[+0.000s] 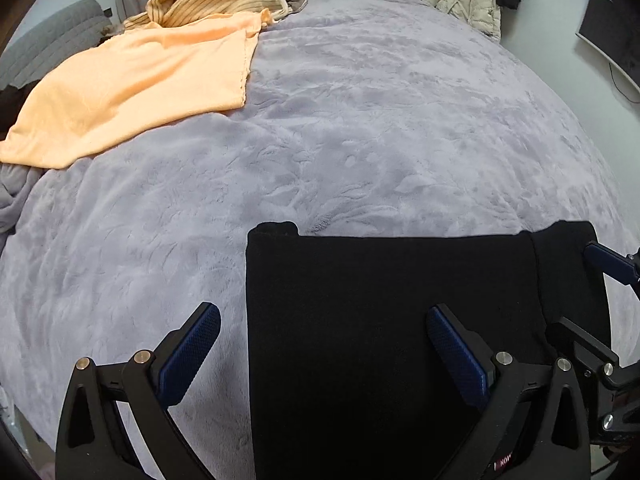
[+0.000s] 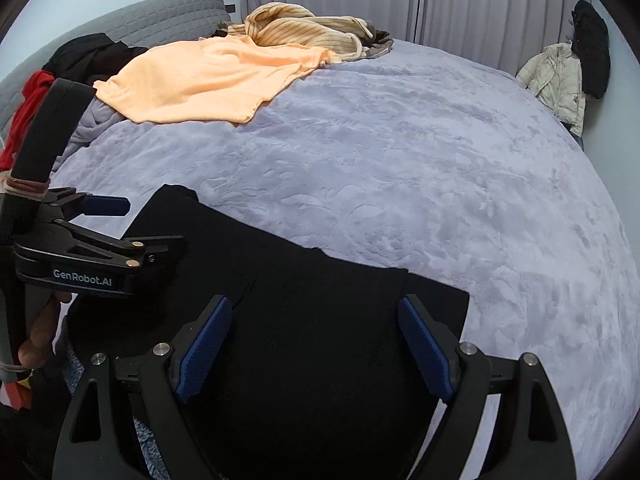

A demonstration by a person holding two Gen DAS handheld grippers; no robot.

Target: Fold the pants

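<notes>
Grey plush bed carried black pants, folded flat at near edge. Left gripper and right gripper hovered above pants, fingers wide apart, holding nothing. Risk: careless pinch dragging layers, undoing fold.

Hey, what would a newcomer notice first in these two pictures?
Probably the black pants, folded into a dark slab at the near edge of the lavender blanket, with the left tongs and right tongs both open above them. Next, the peach garment spread at the far left.

One black pants, two claws.
</notes>
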